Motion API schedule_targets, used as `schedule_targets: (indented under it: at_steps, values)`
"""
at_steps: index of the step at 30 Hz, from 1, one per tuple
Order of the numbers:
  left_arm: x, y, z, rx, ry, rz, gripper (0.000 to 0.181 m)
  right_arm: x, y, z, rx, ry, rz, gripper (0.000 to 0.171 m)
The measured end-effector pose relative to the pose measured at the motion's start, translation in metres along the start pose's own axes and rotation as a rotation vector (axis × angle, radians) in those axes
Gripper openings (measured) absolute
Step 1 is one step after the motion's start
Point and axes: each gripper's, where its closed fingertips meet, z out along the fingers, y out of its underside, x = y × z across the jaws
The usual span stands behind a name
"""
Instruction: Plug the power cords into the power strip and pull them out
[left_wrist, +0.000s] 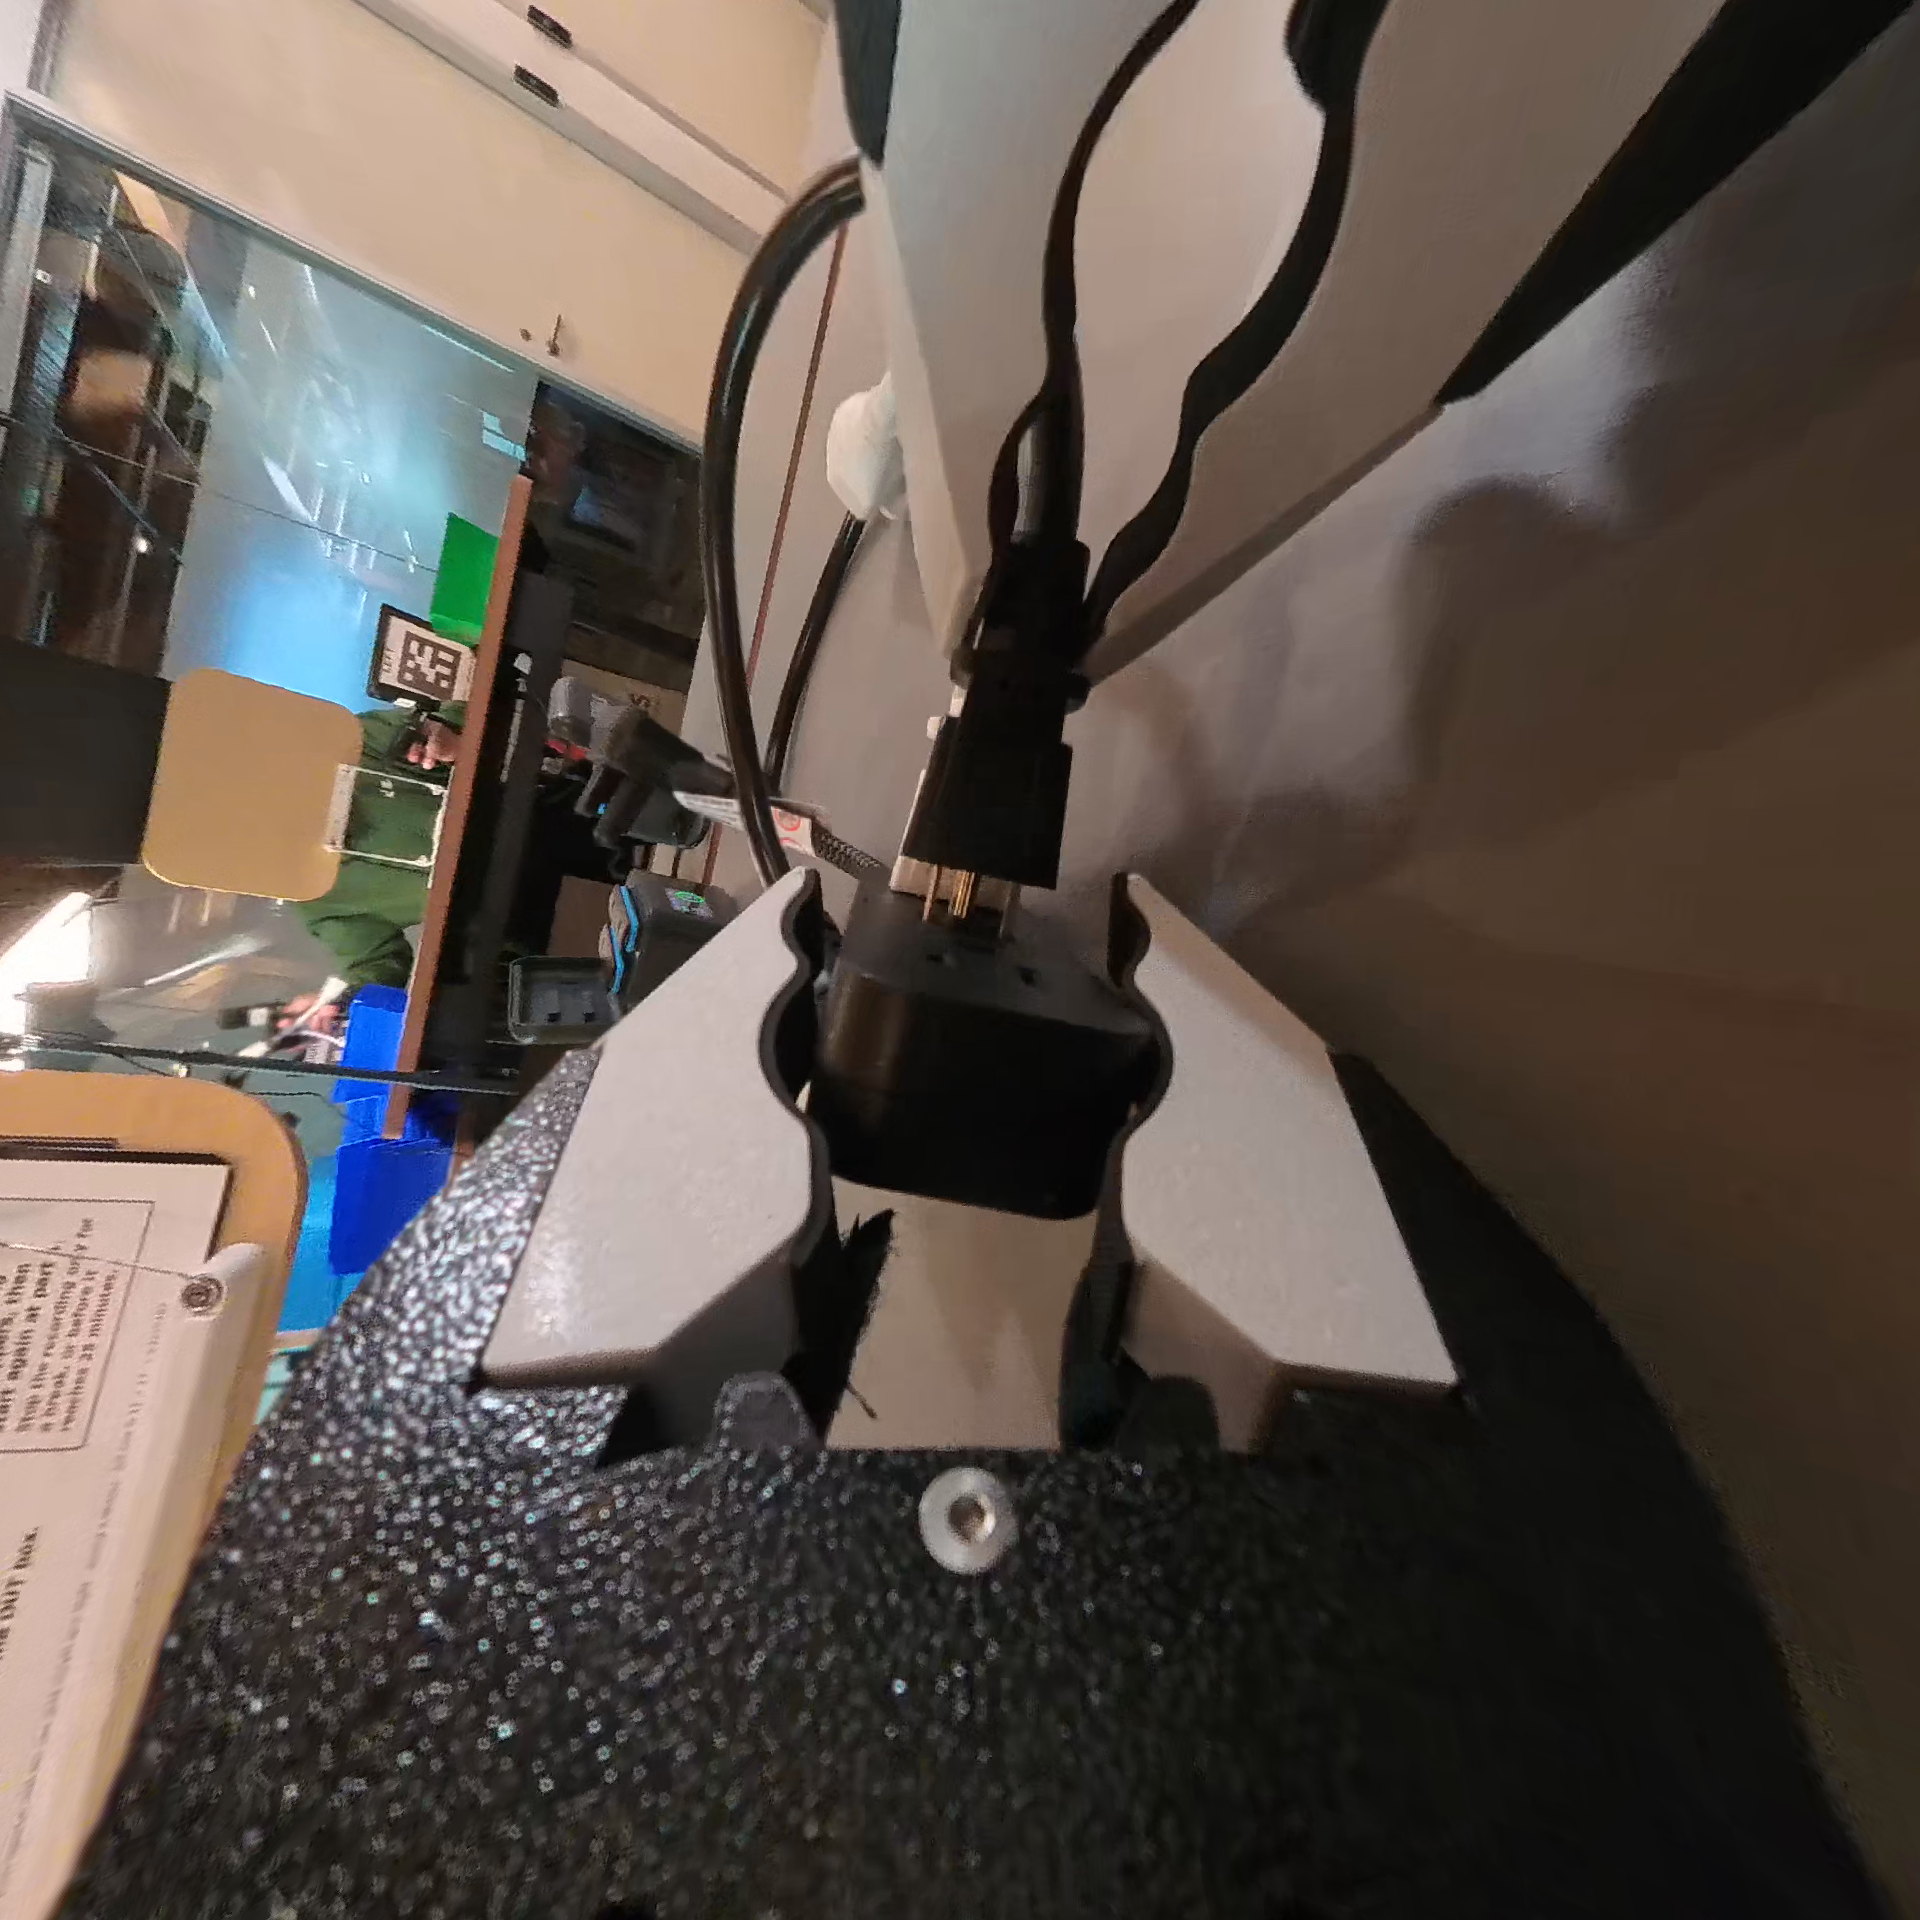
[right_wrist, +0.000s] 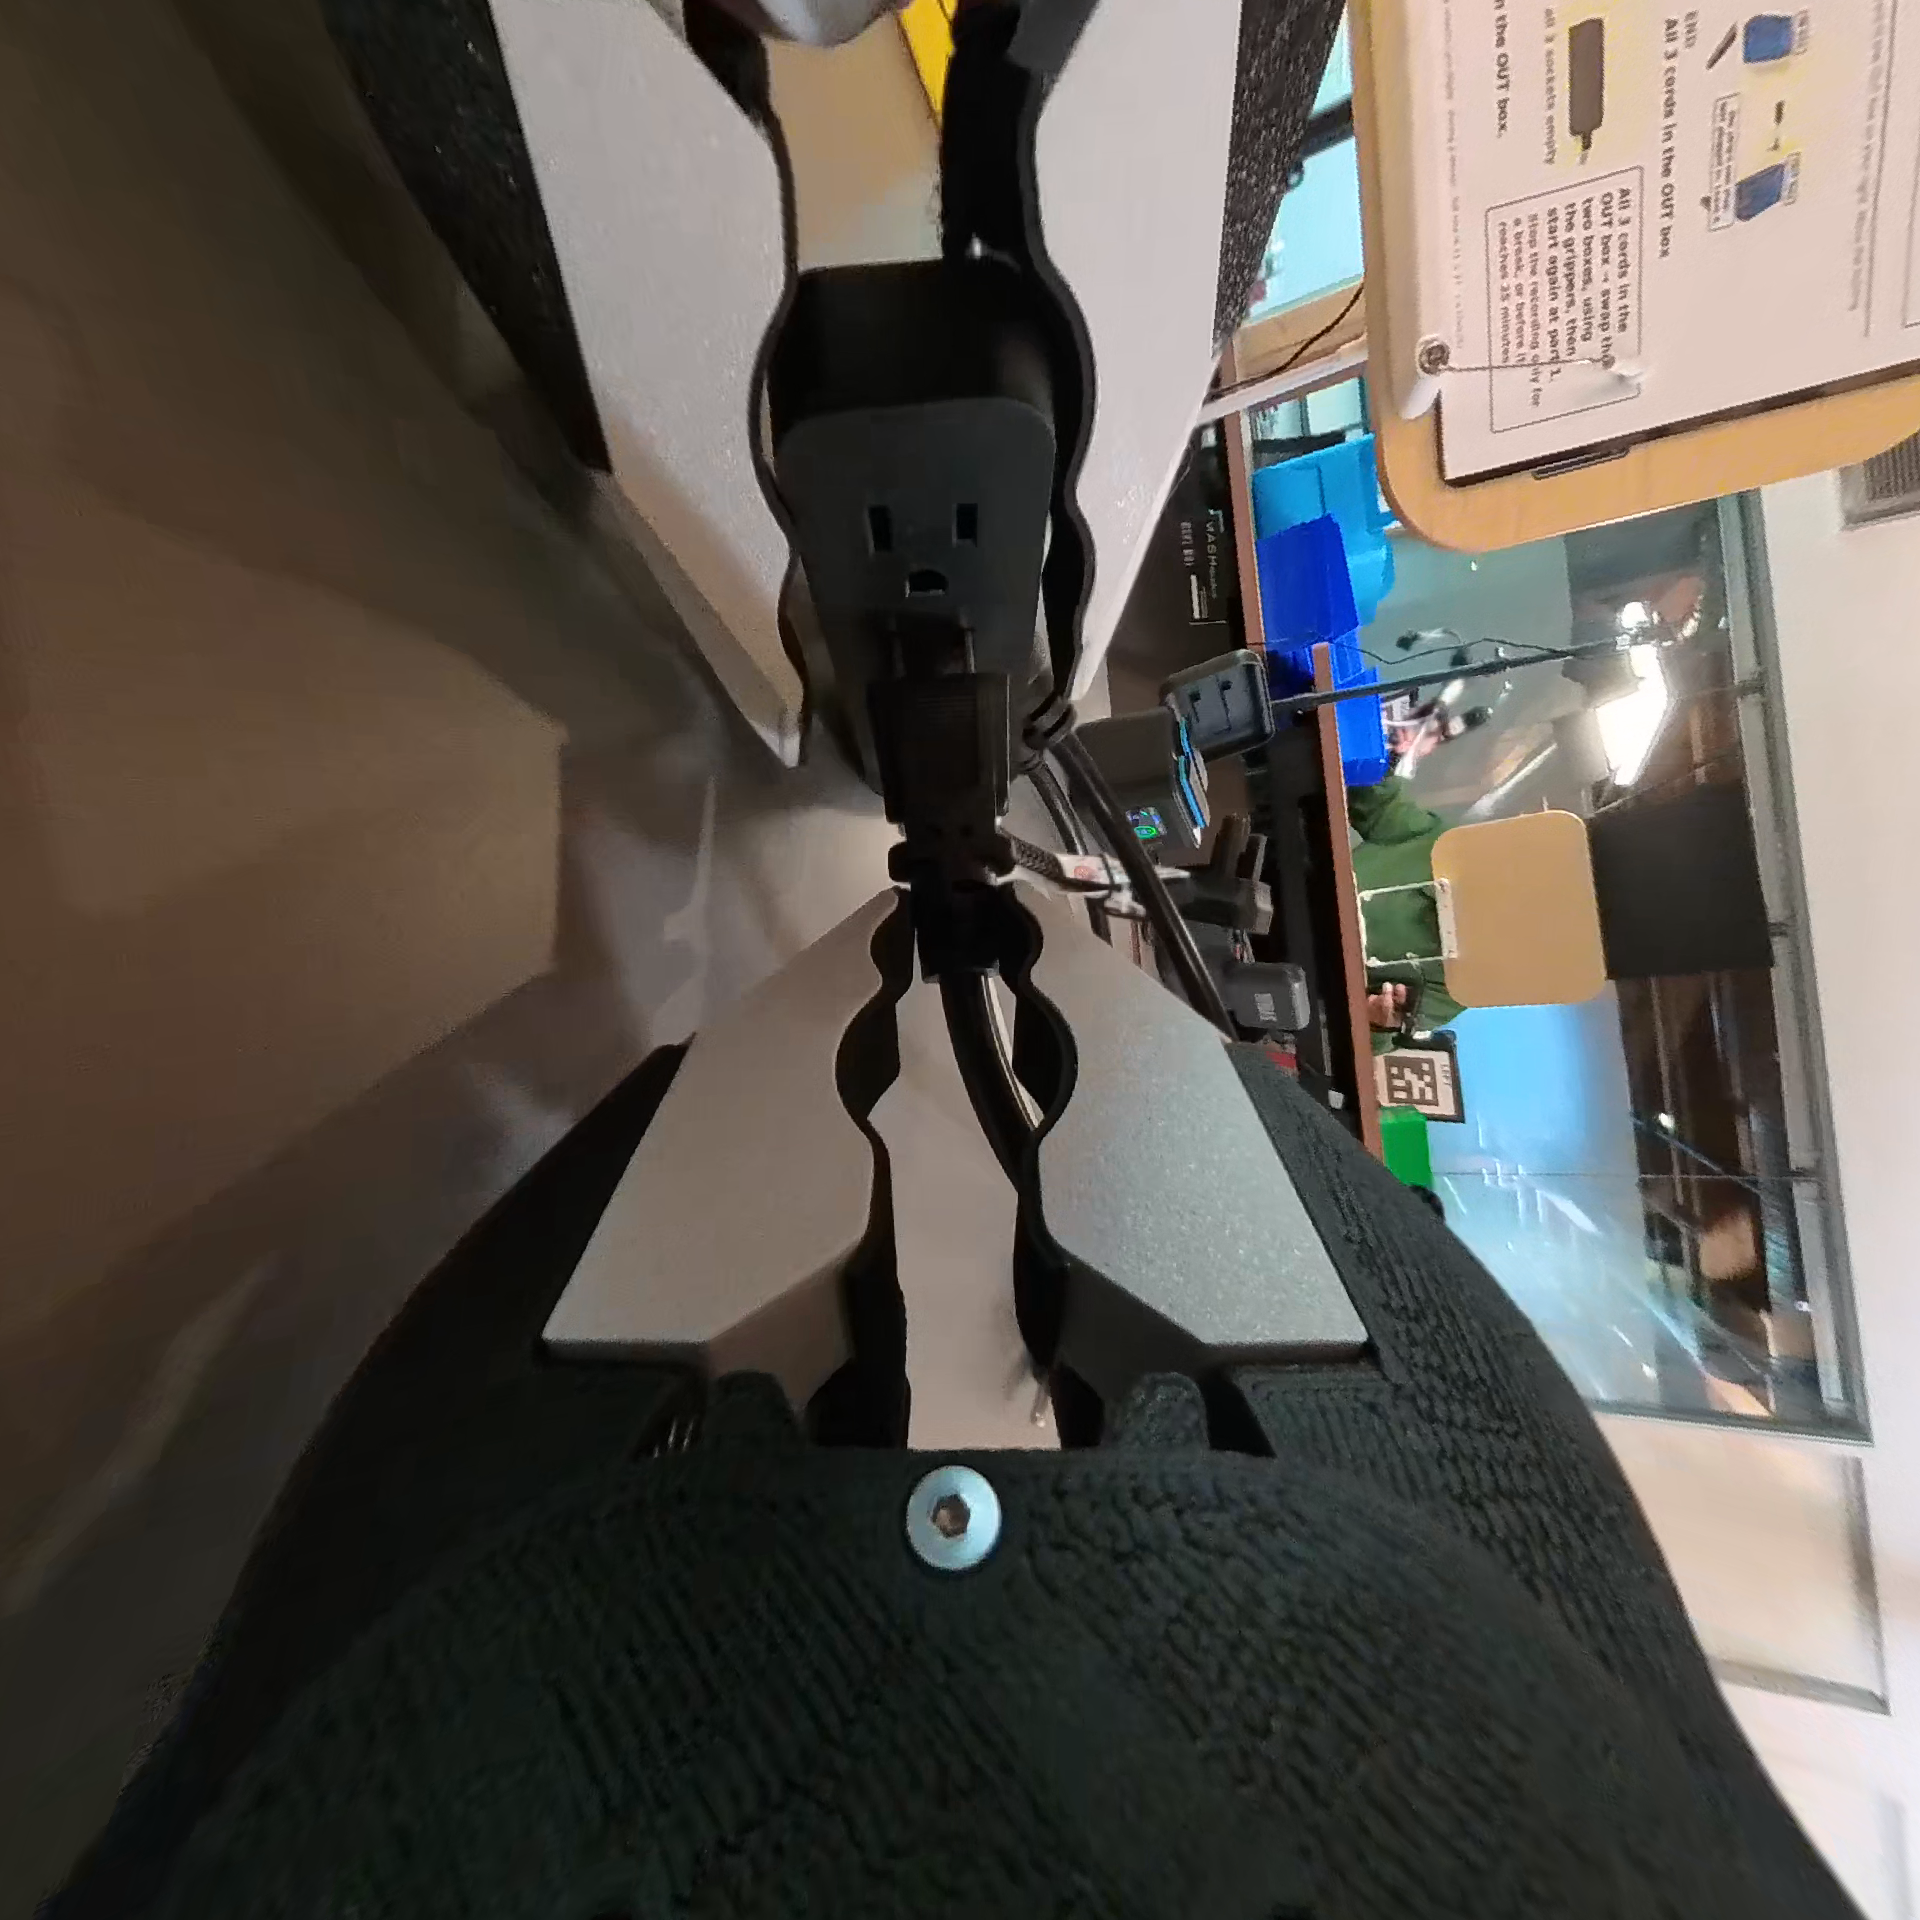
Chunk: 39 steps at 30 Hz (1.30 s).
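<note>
Left wrist view puts the power strip (left_wrist: 977, 1060) right between my left gripper (left_wrist: 971, 997) fingers, which are clamped on its black body. Just above the strip, a black plug (left_wrist: 992, 790) sits with its brass prongs partly out of the strip's socket face. My right gripper (left_wrist: 1023, 644) reaches the plug from the far side of the strip; its fingers are pinched on the plug's neck where the power cord (left_wrist: 1060, 312) leaves it.

From the right wrist view, my right gripper (right_wrist: 961, 935) grasps that plug (right_wrist: 951, 769) by its strain relief, with the cord (right_wrist: 987, 1081) running back between the fingers. Beyond the plug, the strip (right_wrist: 914, 488) shows one free socket, and the left gripper (right_wrist: 925, 312) grips the strip's sides.
</note>
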Motion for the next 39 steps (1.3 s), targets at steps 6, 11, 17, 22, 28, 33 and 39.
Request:
schedule_targets:
  at_steps: [6, 11, 17, 22, 28, 33, 39]
  values:
    - [-0.002, 0.002, 0.000, -0.010, 0.005, -0.022, 0.052, -0.001, -0.007, -0.003, 0.093, -0.039, 0.076, 0.034]
    - [-0.006, 0.004, 0.000, 0.020, 0.037, -0.110, 0.053, 0.005, -0.014, -0.001, 0.143, -0.064, 0.055, 0.046]
    - [-0.007, 0.007, 0.000, 0.027, 0.046, -0.128, 0.052, 0.003, -0.023, -0.008, 0.209, -0.187, 0.079, 0.054]
    - [-0.012, 0.012, 0.000, 0.065, 0.058, -0.209, 0.052, 0.017, -0.026, 0.004, 0.185, -0.150, -0.077, 0.044]
    - [-0.014, 0.022, -0.002, 0.089, 0.080, -0.257, 0.052, 0.025, -0.041, 0.006, 0.166, -0.376, -0.024, 0.065]
    - [-0.014, 0.020, -0.001, 0.091, 0.069, -0.252, 0.052, 0.010, -0.033, 0.018, 0.055, -0.466, -0.104, 0.058]
    - [-0.015, 0.023, -0.002, 0.108, 0.083, -0.305, 0.052, 0.011, -0.029, 0.031, 0.049, -0.352, -0.211, 0.023]
